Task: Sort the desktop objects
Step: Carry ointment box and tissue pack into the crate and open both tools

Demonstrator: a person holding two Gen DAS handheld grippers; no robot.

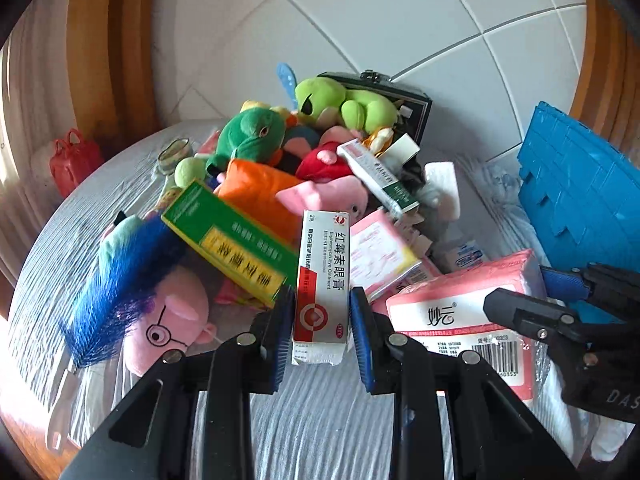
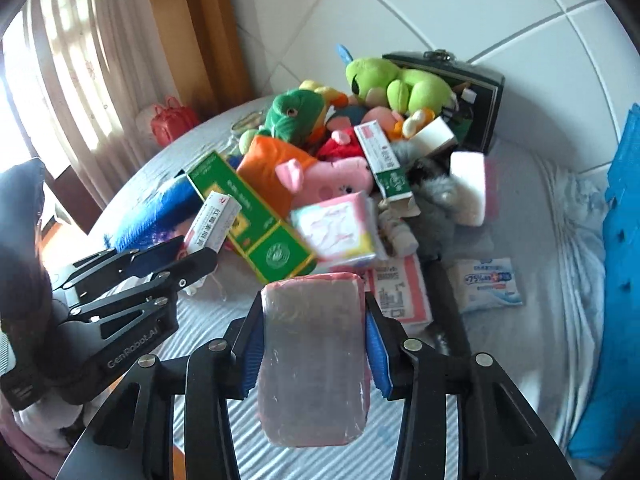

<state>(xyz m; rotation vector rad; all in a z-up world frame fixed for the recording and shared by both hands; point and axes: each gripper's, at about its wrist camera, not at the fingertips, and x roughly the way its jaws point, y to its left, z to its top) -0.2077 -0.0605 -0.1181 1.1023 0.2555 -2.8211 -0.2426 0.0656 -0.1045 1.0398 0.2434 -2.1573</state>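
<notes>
White tiled wall behind, round table under a striped grey cloth, pile of plush toys and cartons heaped ahead of both sets of jaws.

Left gripper was clenched on the eye ointment box: a slim white-and-red carton held upright, pads on its two long sides near the bottom end, most of its length sticking out past the tips. Right gripper was clamped across the tissue pack, a soft pink brick in glossy film, jaws having just been closing on it, the pack bulging out forward and back of the pads.

Risks, as I judged them:
- Thin card could crush or pivot between the pads, since the hold sat low on the box.
- Slick film over squashy tissue could let the pack creep out of the right jaws.
- Both tools were close side by side, so a swing could clip one against the other.
- Green carton just left of the left jaws leaned on a plush; a nudge could tip it.

Blue ribbed crate stood off to the right of the right jaws, likely the drop point.
</notes>
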